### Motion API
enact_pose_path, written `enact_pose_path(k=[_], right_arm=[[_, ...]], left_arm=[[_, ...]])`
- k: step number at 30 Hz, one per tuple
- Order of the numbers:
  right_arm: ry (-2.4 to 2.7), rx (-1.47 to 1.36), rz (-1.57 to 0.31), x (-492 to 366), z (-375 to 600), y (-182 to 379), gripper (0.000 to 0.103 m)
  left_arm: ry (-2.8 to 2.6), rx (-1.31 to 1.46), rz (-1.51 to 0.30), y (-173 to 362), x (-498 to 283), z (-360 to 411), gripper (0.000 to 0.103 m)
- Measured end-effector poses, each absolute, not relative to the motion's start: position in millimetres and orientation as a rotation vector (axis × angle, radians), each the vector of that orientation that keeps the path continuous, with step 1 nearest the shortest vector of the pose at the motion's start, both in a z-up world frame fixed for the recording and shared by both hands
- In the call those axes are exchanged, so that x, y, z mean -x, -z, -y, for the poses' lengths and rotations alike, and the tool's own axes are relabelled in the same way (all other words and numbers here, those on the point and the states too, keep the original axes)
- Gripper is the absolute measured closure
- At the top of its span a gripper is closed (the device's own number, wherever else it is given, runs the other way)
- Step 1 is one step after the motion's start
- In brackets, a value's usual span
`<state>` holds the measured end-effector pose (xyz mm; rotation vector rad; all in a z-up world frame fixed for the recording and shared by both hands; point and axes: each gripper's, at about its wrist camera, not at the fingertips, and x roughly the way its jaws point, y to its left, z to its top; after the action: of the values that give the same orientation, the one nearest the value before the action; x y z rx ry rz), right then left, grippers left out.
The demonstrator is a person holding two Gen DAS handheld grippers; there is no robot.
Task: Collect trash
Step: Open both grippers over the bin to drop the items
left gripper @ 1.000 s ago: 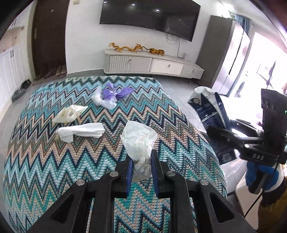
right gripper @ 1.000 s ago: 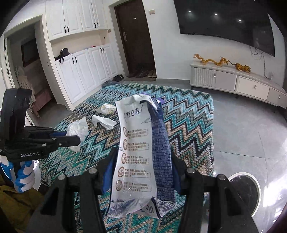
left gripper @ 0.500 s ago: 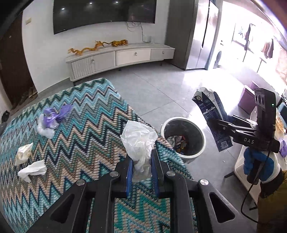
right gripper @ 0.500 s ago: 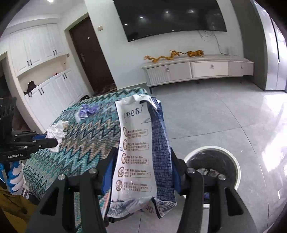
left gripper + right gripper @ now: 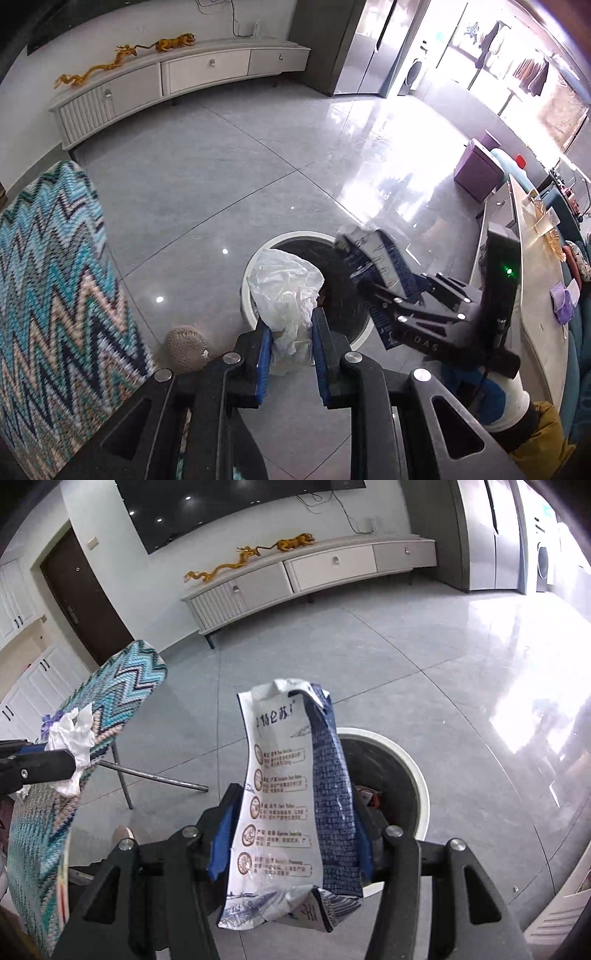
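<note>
The right gripper (image 5: pixel 291 834) pinches a torn white-and-blue bag (image 5: pixel 291 794) between its jaws; the bag bears Chinese characters at the top, a column of round brown icons with small captions too fine to read, and dense white print on its blue side. "DAS" shows on that gripper's body in the left wrist view. The left gripper (image 5: pixel 290 345) has its jaws pressed on a crumpled white tissue (image 5: pixel 286 291). Half a second ago both were beside the desk (image 5: pixel 55 288) with the bin (image 5: pixel 258 254) off ahead; now tissue and bag hang over the bin's dark opening, and the desk has slid to the left edge.
</note>
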<state>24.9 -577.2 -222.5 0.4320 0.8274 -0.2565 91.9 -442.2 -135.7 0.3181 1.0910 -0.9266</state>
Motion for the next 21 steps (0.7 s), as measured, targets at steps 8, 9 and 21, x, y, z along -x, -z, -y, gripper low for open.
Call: enact_pose_path(k=[8, 9, 21], right_arm=[[0.338, -0.451, -0.89, -40.0, 605.1, 271.8, 0.049], [0.352, -0.447, -0.901, -41.9, 607.6, 276.4, 0.048], [0.478, -0.439, -0.909, -16.6, 607.4, 268.7, 0.038]], left_arm=[[0.952, -0.24, -1.191, 169.5, -113.5, 489.2, 0.063], [0.95, -0.23, -1.195, 170.2, -114.6, 489.1, 0.058], [0.938, -0.211, -1.134, 161.7, -119.2, 455.3, 0.04]])
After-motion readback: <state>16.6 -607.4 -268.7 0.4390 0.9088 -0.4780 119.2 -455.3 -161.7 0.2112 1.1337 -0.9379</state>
